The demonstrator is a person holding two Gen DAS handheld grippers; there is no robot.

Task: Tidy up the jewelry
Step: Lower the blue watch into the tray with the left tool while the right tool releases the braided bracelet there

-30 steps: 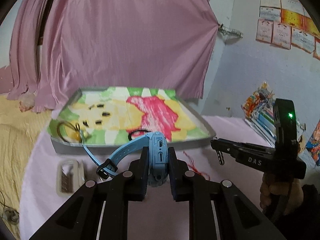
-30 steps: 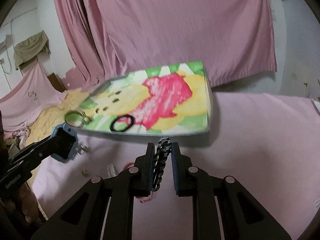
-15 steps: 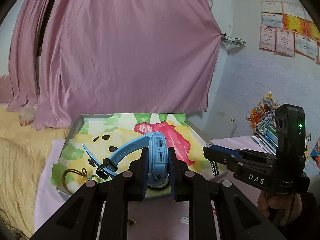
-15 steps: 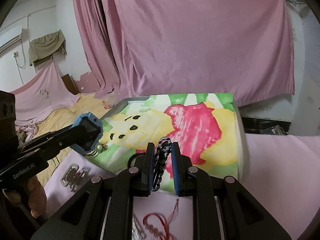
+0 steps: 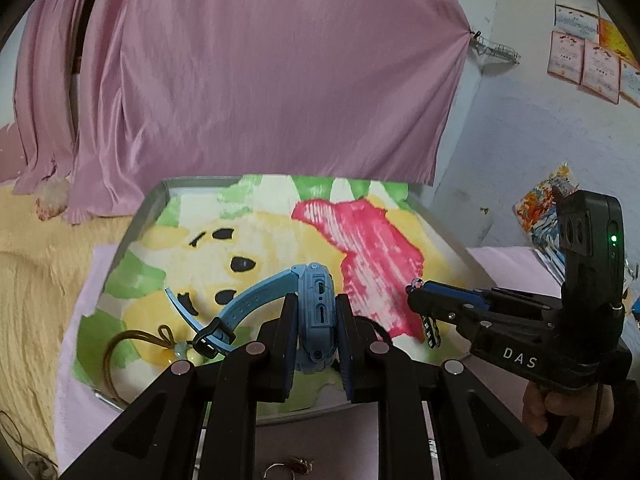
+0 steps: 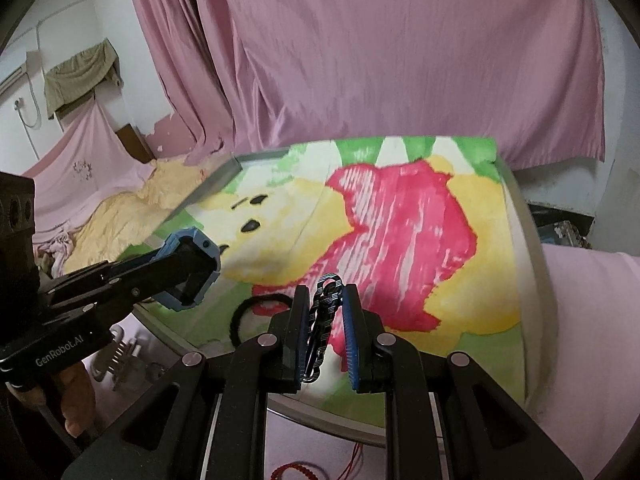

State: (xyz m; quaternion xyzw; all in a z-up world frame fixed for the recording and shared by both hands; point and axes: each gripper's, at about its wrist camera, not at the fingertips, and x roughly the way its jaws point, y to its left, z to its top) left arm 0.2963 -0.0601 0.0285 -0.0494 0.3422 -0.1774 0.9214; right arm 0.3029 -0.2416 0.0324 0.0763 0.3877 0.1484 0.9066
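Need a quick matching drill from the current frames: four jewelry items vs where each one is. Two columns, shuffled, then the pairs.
Items:
1. blue watch
2. black-and-white braided bracelet
3. black hair tie
4. brown cord loop with beads

Places:
A. lying on the tray, right by the right gripper
B. held in the right gripper
C. lying at the tray's near-left corner
D. held in the left gripper

Pairs: 1-D, 2-B, 3-A, 4-C

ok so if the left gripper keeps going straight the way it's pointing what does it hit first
Probably the cartoon-print cloth lining the tray, near the yellow face. The left gripper, shut on the blue watch, points there; depth is uncertain.
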